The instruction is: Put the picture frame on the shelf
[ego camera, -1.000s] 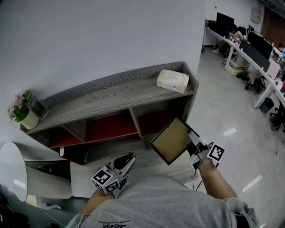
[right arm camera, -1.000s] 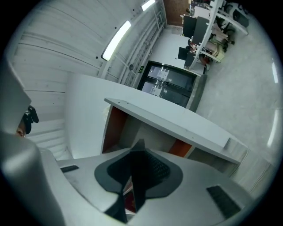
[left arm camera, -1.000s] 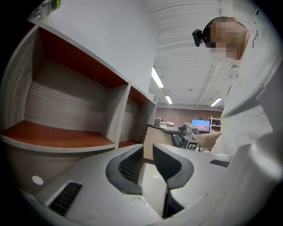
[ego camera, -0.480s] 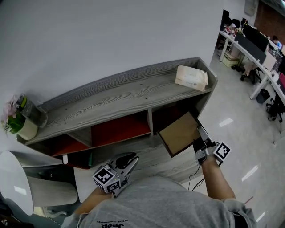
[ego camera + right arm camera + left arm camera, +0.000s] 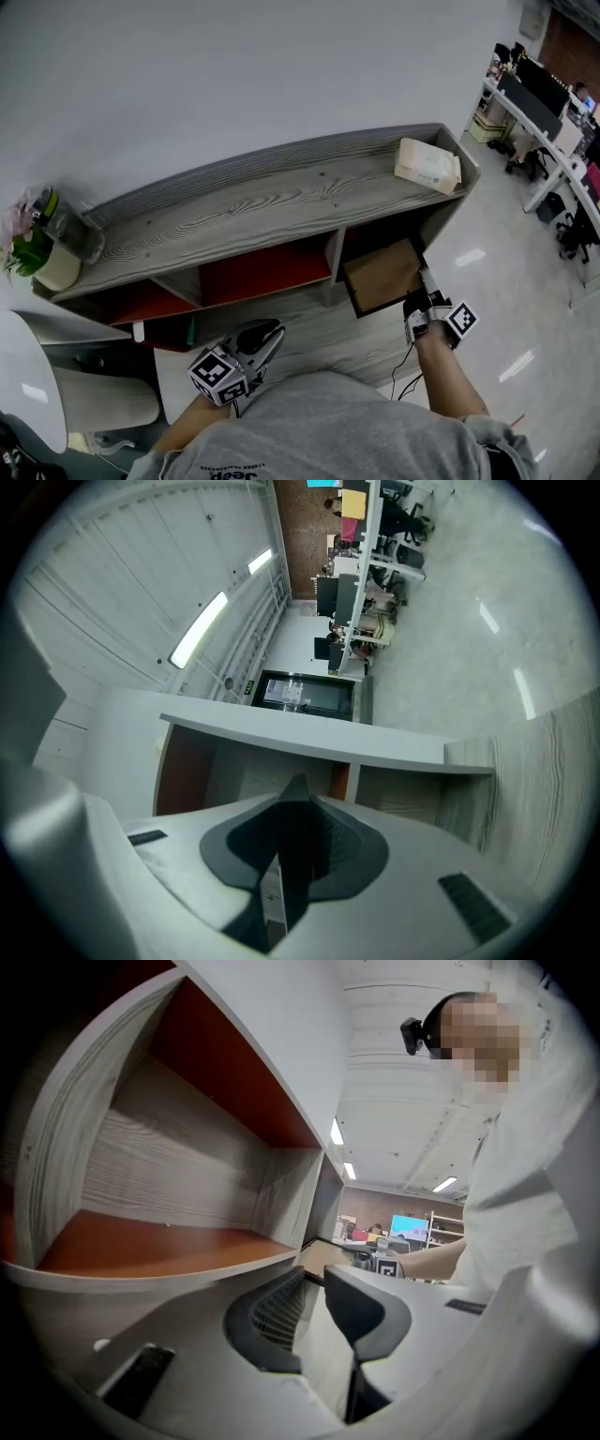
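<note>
The picture frame (image 5: pixel 380 277) is not yet on the shelf (image 5: pixel 253 202). It hangs at the mouth of the lower right compartment, brown back upward, its far edge just under the top board. The right gripper (image 5: pixel 419 286) has its jaws clamped narrowly on the frame's near edge. Judging by this, setting it down and letting go remain. The left gripper (image 5: pixel 265 336) hovers low in front of the shelf, jaws slightly apart with nothing between them. The compartment is bounded by a divider (image 5: pixel 336 255) on the left and the end wall (image 5: pixel 441 220) on the right. The top board is bare between a potted plant (image 5: pixel 37 246) and a tissue pack (image 5: pixel 427 165).
</note>
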Demonstrator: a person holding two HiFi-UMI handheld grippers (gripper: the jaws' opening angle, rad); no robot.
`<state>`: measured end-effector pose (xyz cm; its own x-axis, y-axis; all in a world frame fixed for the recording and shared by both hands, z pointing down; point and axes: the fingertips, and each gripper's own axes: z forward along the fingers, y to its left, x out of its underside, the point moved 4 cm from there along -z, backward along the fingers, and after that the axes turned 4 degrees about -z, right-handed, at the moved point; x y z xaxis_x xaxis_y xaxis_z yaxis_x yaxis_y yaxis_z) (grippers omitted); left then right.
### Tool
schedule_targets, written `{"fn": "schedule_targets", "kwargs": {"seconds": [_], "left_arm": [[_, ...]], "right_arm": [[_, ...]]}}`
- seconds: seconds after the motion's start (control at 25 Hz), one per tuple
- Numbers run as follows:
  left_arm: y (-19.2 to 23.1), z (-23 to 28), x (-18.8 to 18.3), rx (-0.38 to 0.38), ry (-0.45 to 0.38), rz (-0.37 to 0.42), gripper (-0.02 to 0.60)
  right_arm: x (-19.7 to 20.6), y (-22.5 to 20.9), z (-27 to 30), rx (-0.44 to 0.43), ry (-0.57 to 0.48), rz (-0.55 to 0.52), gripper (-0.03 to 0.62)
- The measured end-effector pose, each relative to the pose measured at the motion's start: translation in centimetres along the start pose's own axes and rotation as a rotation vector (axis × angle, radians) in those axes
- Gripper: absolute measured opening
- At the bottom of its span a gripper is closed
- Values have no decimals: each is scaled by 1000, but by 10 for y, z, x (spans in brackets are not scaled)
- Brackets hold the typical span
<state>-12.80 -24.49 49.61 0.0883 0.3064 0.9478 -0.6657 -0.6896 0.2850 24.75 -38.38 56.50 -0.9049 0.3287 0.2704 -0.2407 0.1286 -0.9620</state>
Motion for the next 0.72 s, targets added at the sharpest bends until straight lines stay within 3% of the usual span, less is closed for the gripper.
{"fn": "schedule_targets", "kwargs": {"seconds": [0.24,0.72], "left_arm": [[4,-5,3,-21,-13,-31,69],[8,-2,3,-30,-18,-44,69]], "right_arm": [[10,-5,11,45,-3,-39,72],[26,10,34,126,98,-499,115]]}}
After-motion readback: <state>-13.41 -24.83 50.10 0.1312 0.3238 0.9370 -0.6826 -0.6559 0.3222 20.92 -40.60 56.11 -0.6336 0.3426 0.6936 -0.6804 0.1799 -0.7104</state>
